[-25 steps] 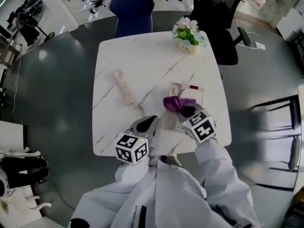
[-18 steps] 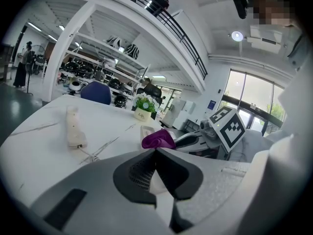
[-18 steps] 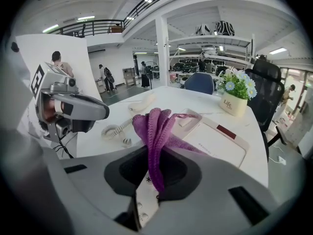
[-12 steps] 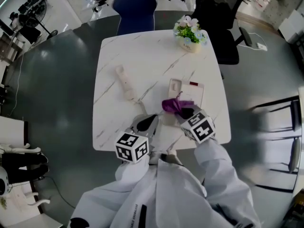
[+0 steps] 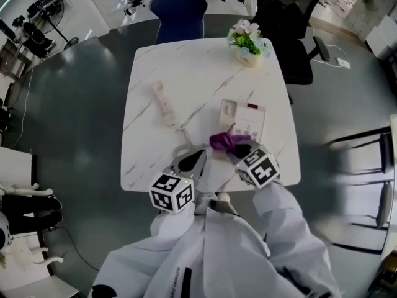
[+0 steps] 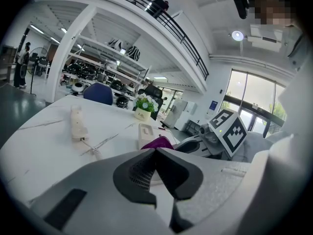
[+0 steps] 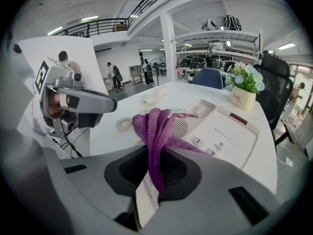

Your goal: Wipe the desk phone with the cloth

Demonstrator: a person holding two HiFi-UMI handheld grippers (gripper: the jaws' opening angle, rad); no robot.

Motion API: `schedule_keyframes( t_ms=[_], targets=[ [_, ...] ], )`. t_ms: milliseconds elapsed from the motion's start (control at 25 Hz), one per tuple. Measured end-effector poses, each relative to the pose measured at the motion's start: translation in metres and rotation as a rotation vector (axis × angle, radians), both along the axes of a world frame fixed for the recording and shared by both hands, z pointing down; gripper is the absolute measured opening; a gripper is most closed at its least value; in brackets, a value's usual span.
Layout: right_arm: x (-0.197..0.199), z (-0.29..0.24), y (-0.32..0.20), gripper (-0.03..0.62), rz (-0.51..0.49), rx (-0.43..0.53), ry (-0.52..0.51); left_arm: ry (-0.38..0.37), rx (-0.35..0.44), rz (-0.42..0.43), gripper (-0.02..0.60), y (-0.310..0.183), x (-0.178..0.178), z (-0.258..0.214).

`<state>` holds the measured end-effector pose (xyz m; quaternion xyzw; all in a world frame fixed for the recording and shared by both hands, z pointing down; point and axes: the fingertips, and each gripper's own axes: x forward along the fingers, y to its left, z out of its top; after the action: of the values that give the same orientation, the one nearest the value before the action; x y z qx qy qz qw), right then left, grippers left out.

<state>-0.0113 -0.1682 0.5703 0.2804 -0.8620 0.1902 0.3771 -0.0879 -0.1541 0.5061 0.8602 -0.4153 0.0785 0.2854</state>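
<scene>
The white desk phone base (image 5: pixel 244 122) lies on the marble table (image 5: pixel 186 73), with its keypad (image 7: pixel 215 136) facing up. Its handset (image 5: pixel 164 104) rests off the cradle to the left, joined by a coiled cord (image 5: pixel 183 146). A purple cloth (image 5: pixel 227 141) is pinched in my right gripper (image 5: pixel 239 149), jaws shut on it, and drapes over the phone's near edge (image 7: pixel 161 126). My left gripper (image 5: pixel 193 161) hovers over the table's near edge, left of the phone, jaws shut with nothing between them (image 6: pixel 155 153).
A flower pot (image 5: pixel 248 45) stands at the table's far right. A blue chair (image 5: pixel 180 8) and a black office chair (image 5: pixel 291 23) sit behind the table. A dark frame (image 5: pixel 363 185) stands on the floor to the right.
The right gripper has drawn the purple cloth slightly nearer, along the phone's near end. The left gripper has hardly moved. The view has shifted a little.
</scene>
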Motion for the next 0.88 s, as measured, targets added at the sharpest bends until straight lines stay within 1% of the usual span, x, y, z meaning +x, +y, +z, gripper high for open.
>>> schedule_keyframes(
  t_ms=[600, 880],
  targets=[
    [-0.003, 0.008, 0.023, 0.041, -0.036, -0.017, -0.006, -0.004, 0.009, -0.024, -0.003, 0.018, -0.001, -0.004],
    [-0.003, 0.011, 0.037, 0.041, -0.060, -0.042, -0.013, -0.007, 0.015, -0.035, -0.003, 0.023, -0.001, -0.006]
  ],
)
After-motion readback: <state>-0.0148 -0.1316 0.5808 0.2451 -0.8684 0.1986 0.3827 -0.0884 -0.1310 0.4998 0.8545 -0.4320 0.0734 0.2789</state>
